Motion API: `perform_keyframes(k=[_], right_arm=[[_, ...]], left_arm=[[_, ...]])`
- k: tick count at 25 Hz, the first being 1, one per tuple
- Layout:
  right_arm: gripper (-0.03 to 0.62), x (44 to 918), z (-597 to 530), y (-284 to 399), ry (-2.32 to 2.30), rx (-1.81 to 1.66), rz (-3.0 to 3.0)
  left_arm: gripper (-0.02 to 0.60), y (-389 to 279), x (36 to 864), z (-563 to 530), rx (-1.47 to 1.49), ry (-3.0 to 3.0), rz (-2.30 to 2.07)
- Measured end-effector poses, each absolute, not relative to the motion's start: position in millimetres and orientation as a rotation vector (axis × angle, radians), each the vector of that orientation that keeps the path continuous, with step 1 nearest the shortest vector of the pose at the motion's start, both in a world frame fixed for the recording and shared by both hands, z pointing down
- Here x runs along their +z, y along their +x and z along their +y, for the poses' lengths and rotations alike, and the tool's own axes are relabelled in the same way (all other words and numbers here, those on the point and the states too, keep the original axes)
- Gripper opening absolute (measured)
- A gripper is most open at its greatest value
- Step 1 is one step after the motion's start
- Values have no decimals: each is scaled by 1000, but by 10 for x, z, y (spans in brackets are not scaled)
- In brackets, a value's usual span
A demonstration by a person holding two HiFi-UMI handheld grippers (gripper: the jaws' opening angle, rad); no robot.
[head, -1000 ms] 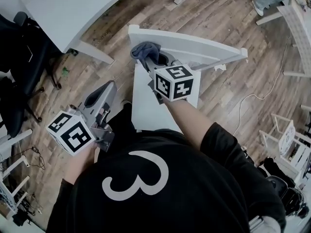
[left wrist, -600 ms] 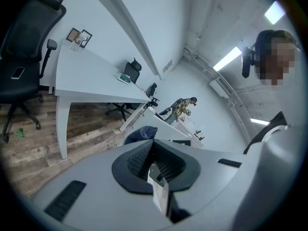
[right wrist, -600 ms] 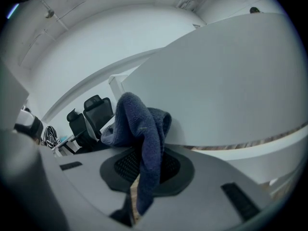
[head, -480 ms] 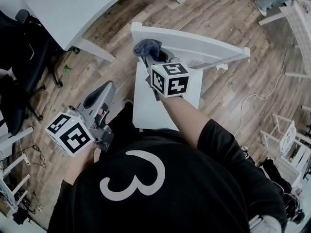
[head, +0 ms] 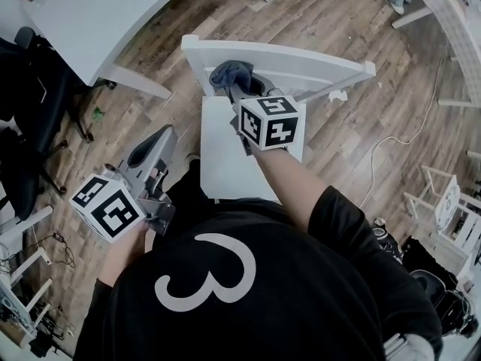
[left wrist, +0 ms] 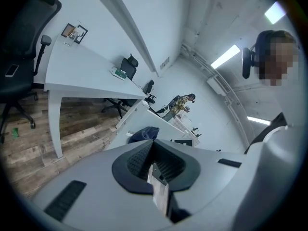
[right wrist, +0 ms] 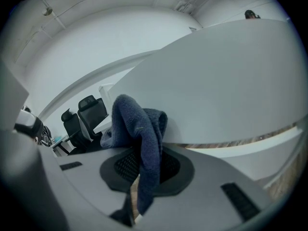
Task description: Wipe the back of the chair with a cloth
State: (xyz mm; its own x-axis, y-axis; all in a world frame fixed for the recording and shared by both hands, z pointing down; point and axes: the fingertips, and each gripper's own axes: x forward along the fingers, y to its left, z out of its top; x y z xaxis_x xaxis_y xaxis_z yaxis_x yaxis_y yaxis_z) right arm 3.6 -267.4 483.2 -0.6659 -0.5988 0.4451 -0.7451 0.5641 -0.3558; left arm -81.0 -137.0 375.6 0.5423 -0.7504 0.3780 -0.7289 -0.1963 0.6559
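Blue-grey cloth (head: 228, 73) is pinched between the 2 jaws of my right gripper (head: 240, 90), its bunched top touching the white back of the chair (head: 308, 65) near that panel's left end in the head view. In the right gripper view, 1 fold of the cloth hangs down through the closed jaws while the rest is heaped above them against the pale panel. The chair's white seat (head: 225, 164) lies just below the gripper, under my outstretched right arm. My left gripper (head: 155, 147) is held low and well apart from the chair, to the left of the seat, above the wooden floor (head: 361, 141); its own view shows the jaws drawn together with nothing between them. A white surface (head: 98, 13) stands at upper left, with a black office chair (head: 30, 89) beside it.
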Motion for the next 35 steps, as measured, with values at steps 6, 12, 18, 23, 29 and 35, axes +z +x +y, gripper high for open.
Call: perform_keyframes(k=[6, 12, 18, 23, 29, 35], right_arm=[[52, 4839, -2719, 522, 1207, 788, -2488], [52, 4844, -2773, 1128, 1292, 781, -2446], [52, 4864, -2833, 1708, 1389, 741, -2380], [52, 4881, -2874, 2074, 1484, 754, -2323], [52, 4876, -2892, 2340, 1554, 780, -2287], [52, 4886, -2897, 2419, 1604, 801, -2259]], left_arm=[[12, -625, 3772, -1403, -14, 1960, -1161], [12, -425, 3763, -1416, 3, 1984, -1125], [14, -318, 3796, -1446, 11, 1986, -1094], [14, -297, 3810, -1431, 24, 1996, -1075], [14, -291, 3804, -1392, 31, 1999, -1065], [14, -364, 3822, -1358, 35, 1998, -1059]])
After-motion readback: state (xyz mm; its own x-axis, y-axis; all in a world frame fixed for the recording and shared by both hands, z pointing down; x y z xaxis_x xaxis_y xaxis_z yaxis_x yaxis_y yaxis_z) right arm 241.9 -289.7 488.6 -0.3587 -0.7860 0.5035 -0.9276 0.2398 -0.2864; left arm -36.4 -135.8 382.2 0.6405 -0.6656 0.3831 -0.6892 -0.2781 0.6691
